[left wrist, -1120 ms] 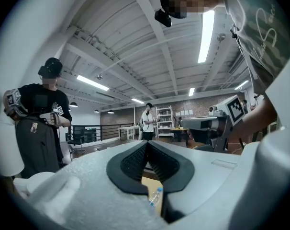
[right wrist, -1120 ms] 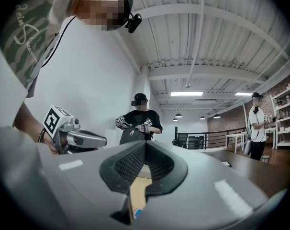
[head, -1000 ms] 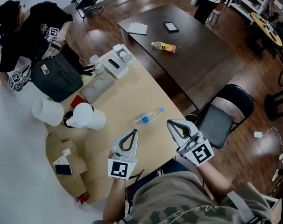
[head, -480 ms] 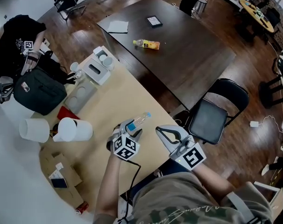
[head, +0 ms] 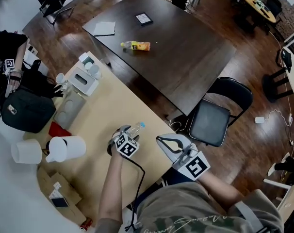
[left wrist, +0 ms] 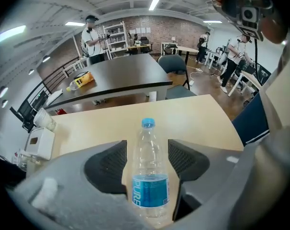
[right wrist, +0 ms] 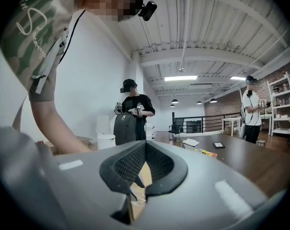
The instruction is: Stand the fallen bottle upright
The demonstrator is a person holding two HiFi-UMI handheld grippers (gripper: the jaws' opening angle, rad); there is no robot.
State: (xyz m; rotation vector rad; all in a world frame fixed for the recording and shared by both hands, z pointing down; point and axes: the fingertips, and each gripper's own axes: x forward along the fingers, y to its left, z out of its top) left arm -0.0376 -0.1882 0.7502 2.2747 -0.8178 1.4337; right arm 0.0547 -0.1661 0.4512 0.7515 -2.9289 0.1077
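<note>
The water bottle [head: 135, 128] lies on its side on the light wooden table [head: 115, 101], close to the table's near edge. Its long axis runs away from the person, and the blue cap points toward the black chair [head: 212, 115] and the dark table [head: 186, 47]. The blue label is at the end nearer to the person.

The left gripper [head: 131, 132] is lowered over the bottle. In the left gripper view the bottle [left wrist: 148, 176] lies along the gripper's own axis, between the two jaws, with the cap at the far end. The left gripper [left wrist: 147, 150] has its jaws apart, one on each side of the bottle and very near to it. I cannot tell if the pads touch the plastic.

The right gripper [head: 159, 139] is just beside, over the table edge. Its own view shows the right gripper [right wrist: 145, 143] with the jaw tips together and nothing between them.

Further on the light table lie two white cups [head: 67, 148], a black backpack [head: 25, 110] and a white box [head: 81, 75]. On the dark table lie a yellow bottle [head: 136, 45] and a sheet of paper [head: 105, 28]. The floor is dark wood, and the room has white walls and a brick wall at the far end.
</note>
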